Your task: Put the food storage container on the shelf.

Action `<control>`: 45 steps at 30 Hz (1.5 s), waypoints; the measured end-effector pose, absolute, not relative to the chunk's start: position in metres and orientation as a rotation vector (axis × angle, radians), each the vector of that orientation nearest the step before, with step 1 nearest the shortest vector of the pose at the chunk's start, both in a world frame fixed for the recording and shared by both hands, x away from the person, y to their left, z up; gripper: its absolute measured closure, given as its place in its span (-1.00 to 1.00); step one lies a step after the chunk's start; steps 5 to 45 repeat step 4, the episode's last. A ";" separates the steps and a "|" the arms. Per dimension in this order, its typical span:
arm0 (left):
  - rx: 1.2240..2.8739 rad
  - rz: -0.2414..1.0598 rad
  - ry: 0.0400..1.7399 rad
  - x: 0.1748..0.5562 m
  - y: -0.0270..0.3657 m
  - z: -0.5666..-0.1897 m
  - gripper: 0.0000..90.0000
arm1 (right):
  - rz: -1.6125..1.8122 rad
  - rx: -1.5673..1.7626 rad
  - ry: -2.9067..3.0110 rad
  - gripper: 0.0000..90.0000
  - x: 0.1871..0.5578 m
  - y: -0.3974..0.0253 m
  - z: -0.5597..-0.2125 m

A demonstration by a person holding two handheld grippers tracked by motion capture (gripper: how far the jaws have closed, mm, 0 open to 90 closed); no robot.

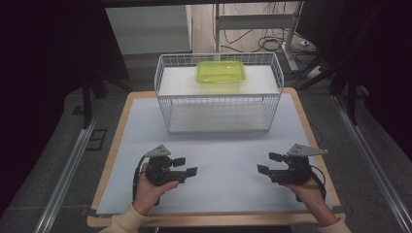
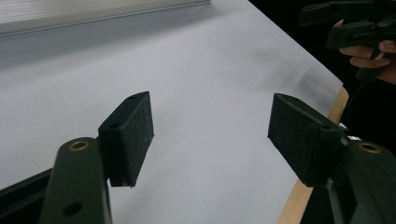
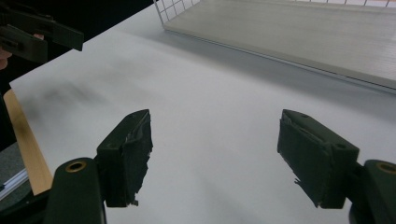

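A white wire basket (image 1: 165, 104) stands at the back of the table on its side, its opening facing me. On its upper wall rests a translucent green plastic container (image 1: 221, 72). My left gripper (image 1: 186, 166) hovers over the table's front left, held in a hand, open with nothing between its jaws. My right gripper (image 1: 269, 163) is at the front right, also open and empty. The two point toward each other. In the left gripper view my left gripper (image 2: 210, 128) faces bare white mat; in the right gripper view my right gripper (image 3: 215, 140) looks toward the basket's edge (image 3: 177, 9).
A white mat (image 1: 218, 155) covers a wooden table (image 1: 311, 131). Metal rails (image 1: 68, 170) run along both sides on the floor. A desk frame and cables (image 1: 262, 39) lie behind the basket. Bare mat lies between the grippers and the basket.
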State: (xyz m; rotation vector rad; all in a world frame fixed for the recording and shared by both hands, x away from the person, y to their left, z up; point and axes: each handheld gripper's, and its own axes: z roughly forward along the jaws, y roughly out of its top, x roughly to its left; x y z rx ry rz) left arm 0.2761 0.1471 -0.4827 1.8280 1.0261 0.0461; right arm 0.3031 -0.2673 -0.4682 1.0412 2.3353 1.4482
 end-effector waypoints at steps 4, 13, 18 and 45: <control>1.831 0.058 1.049 0.276 0.146 -0.490 -0.32 | 1.394 1.016 2.338 -0.44 0.298 -0.268 -0.477; 1.831 0.058 1.049 0.276 0.146 -0.490 -0.32 | 1.394 1.016 2.338 -0.44 0.298 -0.268 -0.477; 1.831 0.058 1.049 0.276 0.146 -0.490 -0.32 | 1.394 1.016 2.338 -0.44 0.298 -0.268 -0.477; 1.831 0.058 1.049 0.276 0.146 -0.490 -0.32 | 1.394 1.016 2.338 -0.44 0.298 -0.268 -0.477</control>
